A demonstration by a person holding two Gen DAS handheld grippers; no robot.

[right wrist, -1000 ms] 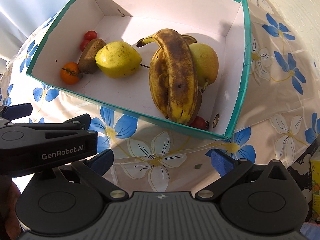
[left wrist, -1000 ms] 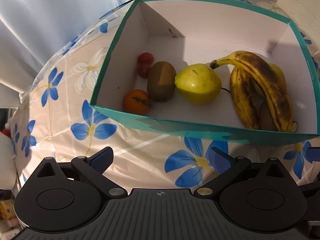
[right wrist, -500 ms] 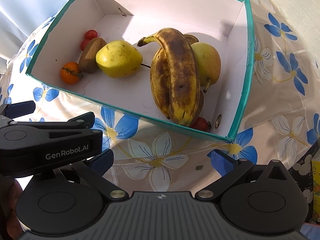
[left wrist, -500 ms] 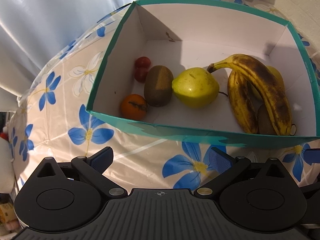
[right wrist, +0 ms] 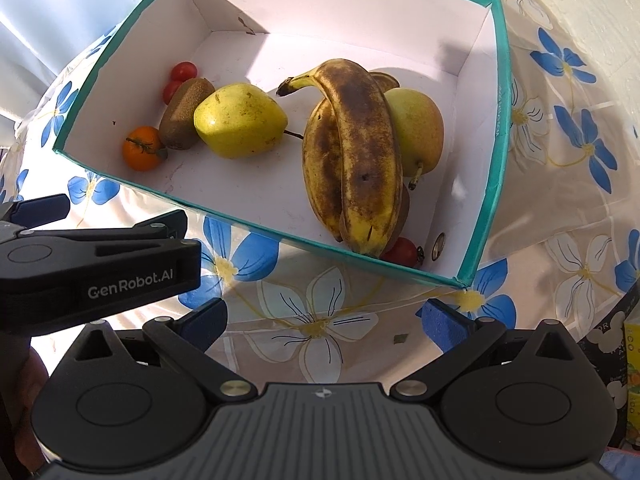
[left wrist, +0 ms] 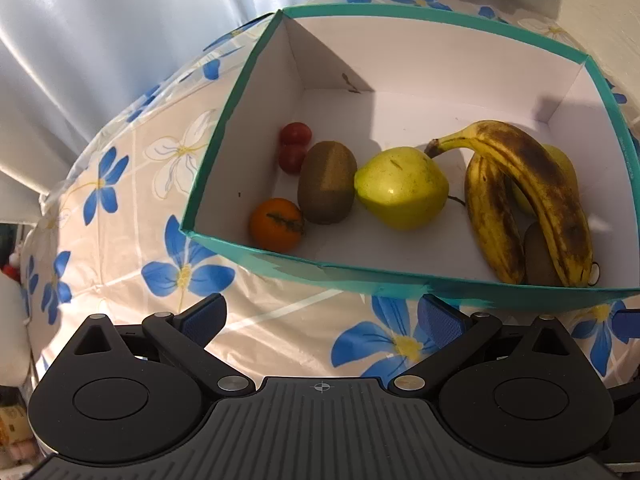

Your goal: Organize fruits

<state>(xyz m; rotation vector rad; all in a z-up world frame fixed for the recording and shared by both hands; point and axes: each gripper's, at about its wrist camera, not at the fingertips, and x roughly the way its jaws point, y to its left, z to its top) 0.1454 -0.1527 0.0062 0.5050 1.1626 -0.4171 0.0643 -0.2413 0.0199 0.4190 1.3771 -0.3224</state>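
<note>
A teal-rimmed white box (left wrist: pixel 400 280) (right wrist: pixel 500 80) on the floral tablecloth holds fruit: two red cherry tomatoes (left wrist: pixel 295 146) (right wrist: pixel 179 78), a kiwi (left wrist: pixel 327 188) (right wrist: pixel 186 114), a small orange (left wrist: pixel 277 224) (right wrist: pixel 142 148), a yellow pear (left wrist: pixel 401 188) (right wrist: pixel 240 120), two spotted bananas (left wrist: pixel 528 196) (right wrist: pixel 356 152), a second pear (right wrist: pixel 418 130), another kiwi (left wrist: pixel 538 256) and a tomato (right wrist: pixel 402 252). My left gripper (left wrist: pixel 320 318) is open and empty in front of the box. My right gripper (right wrist: pixel 322 318) is open and empty in front of the box too. The left gripper's body (right wrist: pixel 100 272) shows at left.
The round table (left wrist: pixel 120 208) with the blue-flower cloth drops off at left toward white curtains (left wrist: pixel 100 40). A small coin-like ring (right wrist: pixel 439 245) lies in the box's near right corner. Packaged items (right wrist: pixel 624 360) stand at the far right edge.
Both views shifted slightly: the box sits a little farther right and lower in the left view, and nearer in the right view. Both grippers stay open; no fruit moved.
</note>
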